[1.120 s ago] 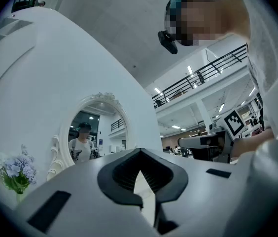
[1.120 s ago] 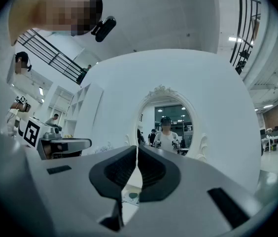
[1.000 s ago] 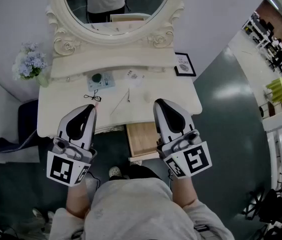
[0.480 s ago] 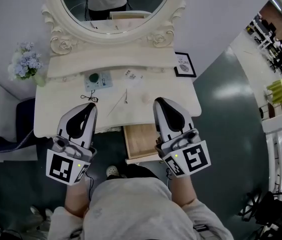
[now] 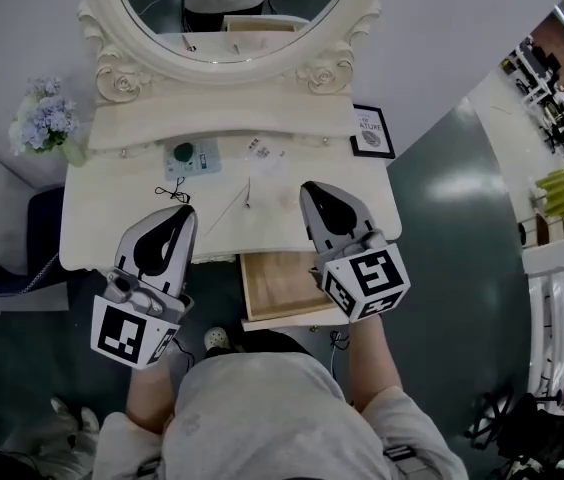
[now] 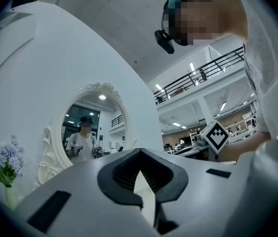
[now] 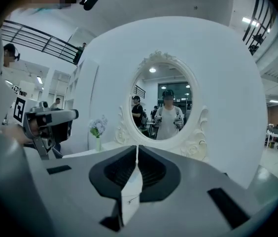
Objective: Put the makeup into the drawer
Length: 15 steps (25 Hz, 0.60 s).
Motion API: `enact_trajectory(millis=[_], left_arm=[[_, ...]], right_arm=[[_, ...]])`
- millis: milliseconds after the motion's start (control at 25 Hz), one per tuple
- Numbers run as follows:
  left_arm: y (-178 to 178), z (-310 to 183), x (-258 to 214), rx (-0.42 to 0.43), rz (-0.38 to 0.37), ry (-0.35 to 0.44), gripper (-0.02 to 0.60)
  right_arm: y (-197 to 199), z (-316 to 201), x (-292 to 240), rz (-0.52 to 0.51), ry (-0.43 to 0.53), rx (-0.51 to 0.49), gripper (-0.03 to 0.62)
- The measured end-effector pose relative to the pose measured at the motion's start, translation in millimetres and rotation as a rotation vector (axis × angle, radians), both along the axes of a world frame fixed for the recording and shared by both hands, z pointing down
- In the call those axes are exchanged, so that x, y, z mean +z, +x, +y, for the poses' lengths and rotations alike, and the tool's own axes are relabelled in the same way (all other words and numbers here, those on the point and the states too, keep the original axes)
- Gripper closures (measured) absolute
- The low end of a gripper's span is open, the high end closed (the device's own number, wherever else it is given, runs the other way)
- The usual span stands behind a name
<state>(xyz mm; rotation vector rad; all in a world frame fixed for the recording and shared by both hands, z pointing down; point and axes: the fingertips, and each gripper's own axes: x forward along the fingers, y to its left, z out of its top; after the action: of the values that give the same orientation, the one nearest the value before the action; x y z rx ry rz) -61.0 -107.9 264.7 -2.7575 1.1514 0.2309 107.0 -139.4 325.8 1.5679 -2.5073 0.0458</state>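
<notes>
On the white vanity top (image 5: 112, 223) lie a pale blue compact (image 5: 190, 158) with a dark round spot, a thin brush (image 5: 247, 192) and a few small pieces (image 5: 259, 148). Below the table's front edge a wooden drawer (image 5: 280, 286) stands pulled out, its bottom bare. My left gripper (image 5: 186, 209) (image 6: 139, 150) hovers over the table's front left, shut and holding nothing. Over the front right, just above the drawer, my right gripper (image 5: 309, 186) (image 7: 137, 147) is also shut and holds nothing. Both point toward the mirror.
An oval mirror (image 5: 224, 8) in an ornate white frame backs the table. A vase of pale blue flowers (image 5: 42, 120) stands at the far left, a small framed sign (image 5: 372, 131) at the far right. A black cord (image 5: 170, 191) lies near my left gripper. Dark seat (image 5: 22, 253) at left.
My right gripper has moved forward over the table edge and dipped lower. The left gripper has shifted slightly. The drawer shows a little more of its inside.
</notes>
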Motion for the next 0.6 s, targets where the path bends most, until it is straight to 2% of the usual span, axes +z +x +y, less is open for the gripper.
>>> enact_trajectory(millis=[400, 600], left_arm=[[9.1, -11.4, 16.5, -0.029, -0.021, -0.038, 0.571], [12.2, -16.4, 21.1, -0.044, -0.026, -0.049, 0.571]], right_arm=[[13.1, -29.5, 85.3, 0.050, -0.250, -0.032, 0.568], [21.7, -37.0, 117.6, 0.033, -0.347, -0.029, 0.568]])
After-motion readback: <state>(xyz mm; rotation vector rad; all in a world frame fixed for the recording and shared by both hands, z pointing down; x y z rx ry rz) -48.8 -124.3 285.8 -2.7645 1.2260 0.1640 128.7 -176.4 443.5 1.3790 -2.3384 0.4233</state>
